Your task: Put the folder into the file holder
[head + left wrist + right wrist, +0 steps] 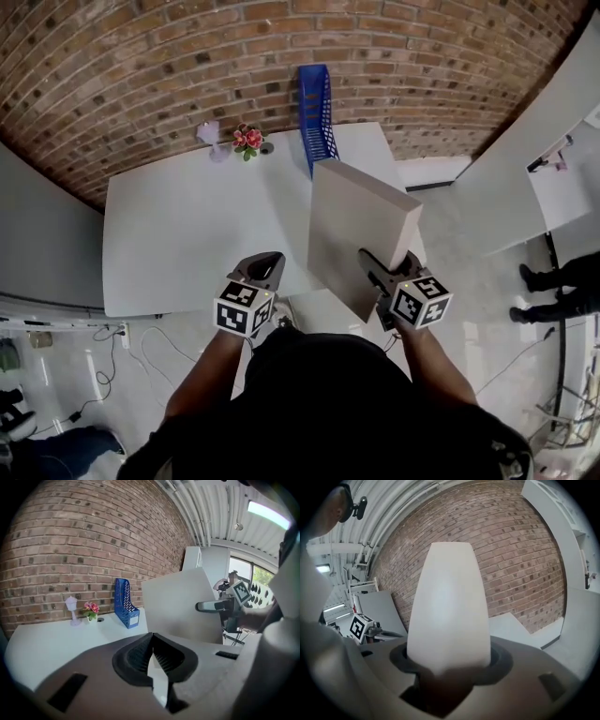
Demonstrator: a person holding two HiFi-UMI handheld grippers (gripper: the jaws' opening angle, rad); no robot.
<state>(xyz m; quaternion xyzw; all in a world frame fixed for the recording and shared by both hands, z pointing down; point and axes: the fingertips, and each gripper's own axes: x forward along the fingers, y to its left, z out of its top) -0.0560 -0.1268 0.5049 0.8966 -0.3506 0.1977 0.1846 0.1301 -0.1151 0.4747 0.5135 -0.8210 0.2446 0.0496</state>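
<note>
Aloft — folder (361,225) in right hand-held gripper (375,272).

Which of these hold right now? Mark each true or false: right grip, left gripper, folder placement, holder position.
1. The right gripper is shut on the folder. True.
2. The left gripper also grips the folder. False: its jaws are together on nothing.
3. The folder is in the file holder. False: it is held short of it, near the table's front edge.
4. The file holder stands at the table's far edge, by the brick wall. True.
</note>
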